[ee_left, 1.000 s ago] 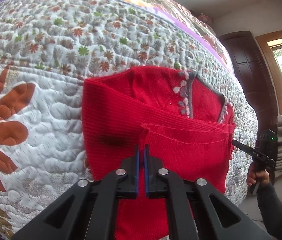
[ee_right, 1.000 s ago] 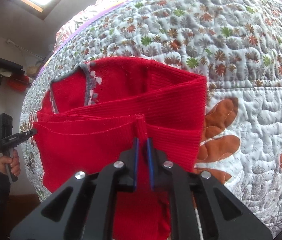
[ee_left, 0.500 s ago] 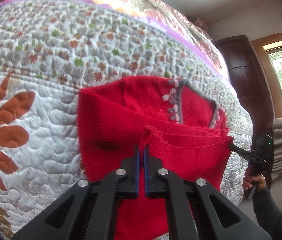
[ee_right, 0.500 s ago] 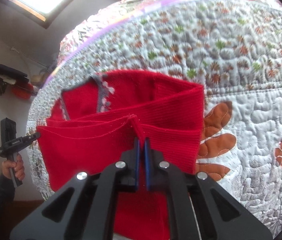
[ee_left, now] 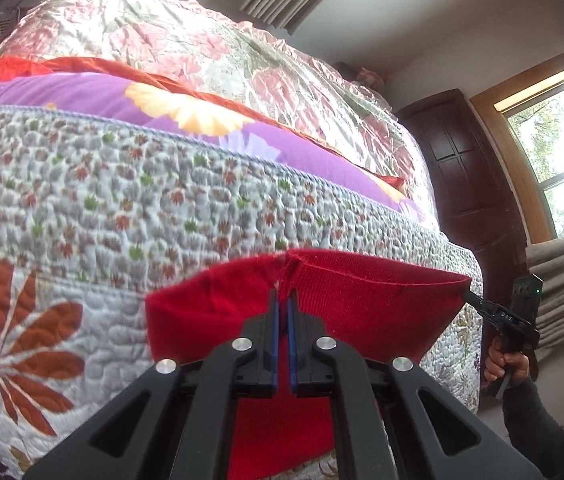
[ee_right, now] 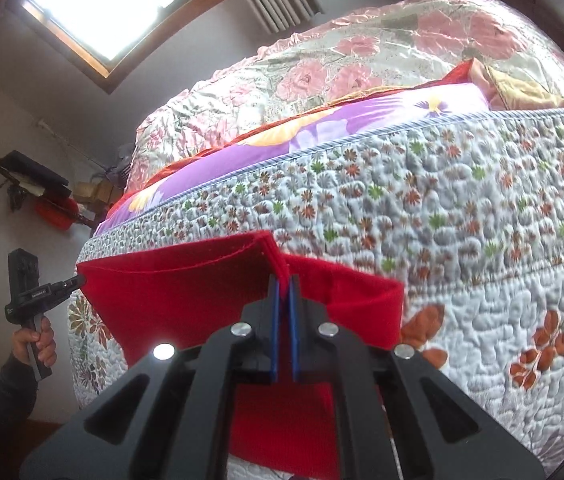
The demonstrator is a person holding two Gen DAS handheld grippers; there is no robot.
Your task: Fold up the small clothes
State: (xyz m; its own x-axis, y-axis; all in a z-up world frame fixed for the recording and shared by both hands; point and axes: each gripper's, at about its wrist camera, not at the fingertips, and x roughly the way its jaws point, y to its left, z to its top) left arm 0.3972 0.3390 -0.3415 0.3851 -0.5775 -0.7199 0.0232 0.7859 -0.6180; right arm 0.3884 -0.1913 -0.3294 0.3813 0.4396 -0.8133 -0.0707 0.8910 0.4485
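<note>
Both grippers, left and right, fingers clamped on the sweater hem, should travel level toward twelve o'clock.

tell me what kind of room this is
Most likely a bedroom: a bed under a quilted bedspread, a floral comforter piled at its head, plus a curtained window.

Lit by daylight from a window, blown out to white glare far right of the jaws in the left wrist view and up left of them in the right. Soft, even brightness over the quilted bed ahead of the jaws; barely any shadows. Strong fisheye bulge, dark vignette at the corners. Sharp centre, slightly smeared edges.
</note>
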